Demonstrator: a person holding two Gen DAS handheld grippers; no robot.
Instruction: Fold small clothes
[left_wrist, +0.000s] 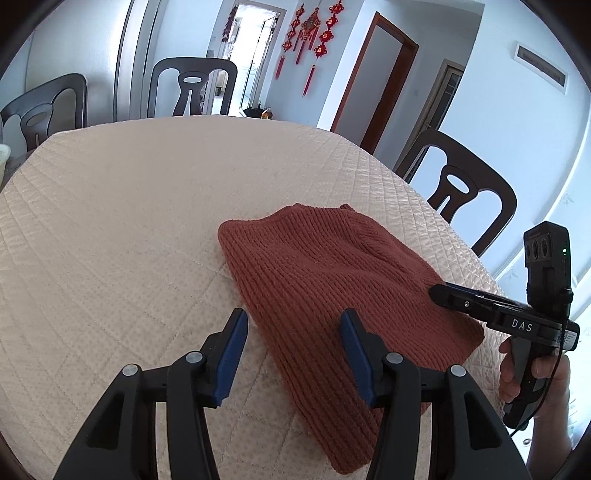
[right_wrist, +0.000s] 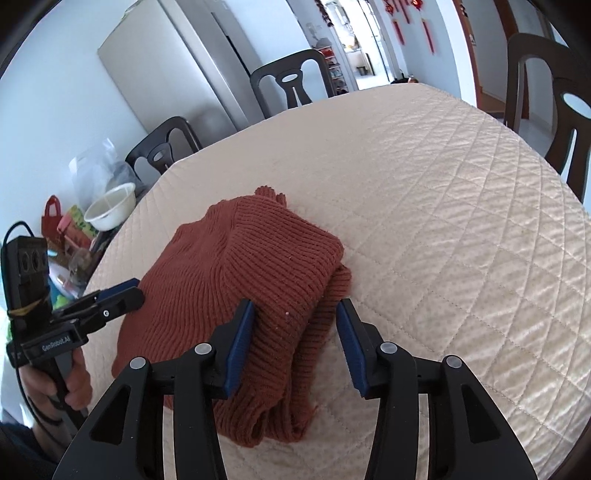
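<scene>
A: Left wrist view shows the rust-red ribbed knit garment (left_wrist: 332, 295) lying folded on the cream quilted counter (left_wrist: 129, 221), toward 4 o'clock from the middle of the picture. Are the left tongs (left_wrist: 293, 354) holding it?

B: No. Their blue pads (left_wrist: 232, 354) stand apart over the near edge of the knit, with nothing pressed between them.

A: And the right tongs (right_wrist: 295, 343)?

B: In the right wrist view they are also spread. The thick folded edge of the garment lies between the pads, but I see a gap at each side, so no grip.

A: Where is the other tool there?

B: At 9 o'clock, with a hand (right_wrist: 55, 384) around its handle, its tip just beside the garment's left side.

A: Anything around?

B: Dark wooden chairs (left_wrist: 461, 192) stand beside the counter.
</scene>
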